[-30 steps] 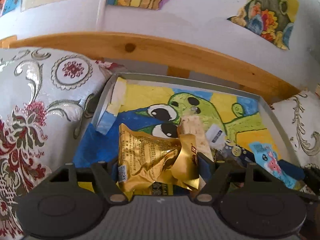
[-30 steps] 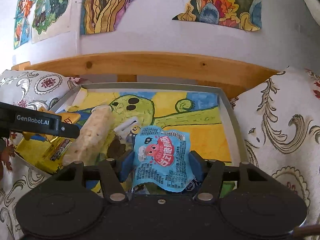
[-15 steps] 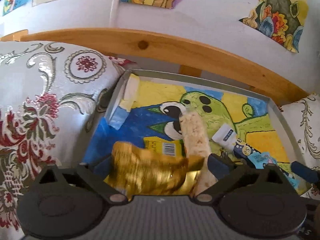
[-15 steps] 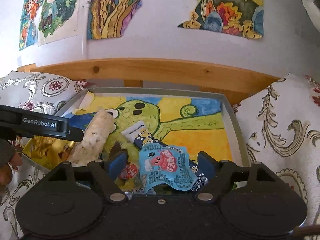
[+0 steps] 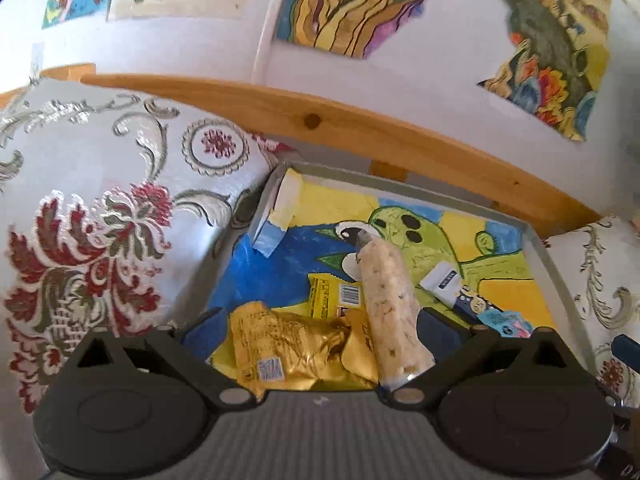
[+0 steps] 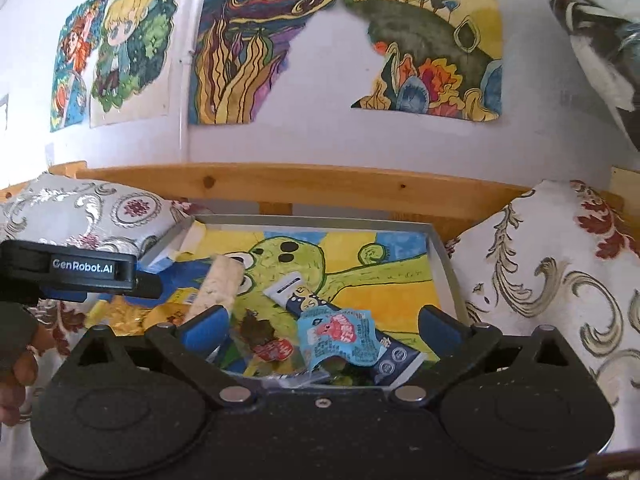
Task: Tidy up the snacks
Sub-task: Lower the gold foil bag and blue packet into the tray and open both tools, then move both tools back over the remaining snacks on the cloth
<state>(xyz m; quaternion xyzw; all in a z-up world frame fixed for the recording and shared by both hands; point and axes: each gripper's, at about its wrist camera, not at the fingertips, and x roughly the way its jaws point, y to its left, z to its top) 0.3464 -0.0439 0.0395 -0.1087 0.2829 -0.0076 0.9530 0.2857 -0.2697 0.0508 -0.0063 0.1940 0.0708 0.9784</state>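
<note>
lying in the painted tray [image 5: 536, 240] near its front edge: gold packet [image 5: 280, 348] and blue packet [image 6: 340, 332], just released; left gripper [image 5: 316, 332] and right gripper [image 6: 320, 328] gaping open, pulling back.

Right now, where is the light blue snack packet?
In the right wrist view the light blue snack packet lies low in the tray, between the open right gripper's fingers, overlapping the navy tube.

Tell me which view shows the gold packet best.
The left wrist view: the gold packet lies whole between that gripper's open fingers, its crinkled foil and printed label plain. The right wrist view shows only a gold sliver at the tray's left, mostly hidden behind the left gripper.
</note>
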